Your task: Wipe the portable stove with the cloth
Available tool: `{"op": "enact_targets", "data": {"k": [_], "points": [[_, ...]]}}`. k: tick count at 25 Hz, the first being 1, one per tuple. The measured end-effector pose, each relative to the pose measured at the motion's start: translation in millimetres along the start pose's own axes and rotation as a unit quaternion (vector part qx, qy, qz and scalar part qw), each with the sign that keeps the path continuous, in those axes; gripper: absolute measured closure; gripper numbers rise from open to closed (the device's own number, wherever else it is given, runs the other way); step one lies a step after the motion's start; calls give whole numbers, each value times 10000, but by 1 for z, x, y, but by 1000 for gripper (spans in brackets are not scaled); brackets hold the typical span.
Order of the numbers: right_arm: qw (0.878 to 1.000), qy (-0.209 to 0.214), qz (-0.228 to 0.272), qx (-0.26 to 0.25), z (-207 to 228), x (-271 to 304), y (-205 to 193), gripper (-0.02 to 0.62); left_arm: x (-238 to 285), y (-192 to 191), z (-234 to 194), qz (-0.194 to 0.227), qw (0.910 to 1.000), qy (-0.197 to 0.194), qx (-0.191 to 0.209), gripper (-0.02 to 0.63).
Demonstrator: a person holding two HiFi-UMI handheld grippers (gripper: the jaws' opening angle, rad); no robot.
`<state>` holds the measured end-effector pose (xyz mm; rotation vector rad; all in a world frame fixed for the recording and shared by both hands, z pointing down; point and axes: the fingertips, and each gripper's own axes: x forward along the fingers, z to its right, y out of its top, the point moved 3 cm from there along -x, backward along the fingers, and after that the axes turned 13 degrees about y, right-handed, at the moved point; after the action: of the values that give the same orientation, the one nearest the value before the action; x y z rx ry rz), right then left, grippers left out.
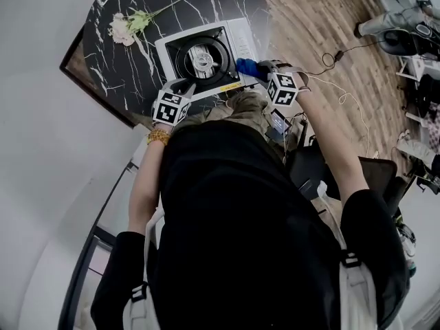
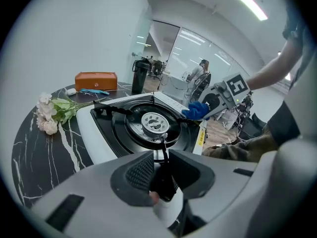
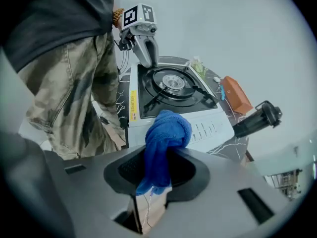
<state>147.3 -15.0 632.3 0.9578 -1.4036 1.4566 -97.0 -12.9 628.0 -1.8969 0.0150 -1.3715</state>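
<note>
The portable stove (image 1: 203, 53), white with a black burner well, sits on the black marble table (image 1: 110, 60). My left gripper (image 1: 182, 88) is at its near left corner. In the left gripper view, the left gripper (image 2: 161, 175) has its jaws closed on a dark part of the stove's (image 2: 143, 125) near edge. My right gripper (image 3: 158, 170) is shut on a bunched blue cloth (image 3: 166, 138). It holds the cloth (image 1: 245, 67) at the stove's (image 3: 173, 90) near right side, by the white side panel. Whether the cloth touches the stove I cannot tell.
A bunch of pale flowers (image 1: 127, 26) lies left of the stove. An orange case (image 2: 96, 80), a small blue object (image 2: 94, 91) and a black jug (image 2: 140, 73) stand at the table's far side. Cables (image 1: 330, 60) trail over the wooden floor on the right.
</note>
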Motion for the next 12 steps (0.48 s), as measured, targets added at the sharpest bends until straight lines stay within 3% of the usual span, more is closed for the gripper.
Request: {"op": "enact_targets", "data": {"k": [4,7,10,12], "points": [[9957,-645,160,645,-16,2,-1,500,-1,0,0,24,10000,-79,16,514],[9847,-1144,50,1312,-23,6,2,500,0,1,-1,60,9998,-174,-25,514],[9627,-1446,102,2284,-35,10,14,500,-2,-1,-2,60,9994,-343,-71,514],[9377,-1419,406,3144,-45,12,27,500,-4,-2,-2,30,9988,-483,-64,514]]}}
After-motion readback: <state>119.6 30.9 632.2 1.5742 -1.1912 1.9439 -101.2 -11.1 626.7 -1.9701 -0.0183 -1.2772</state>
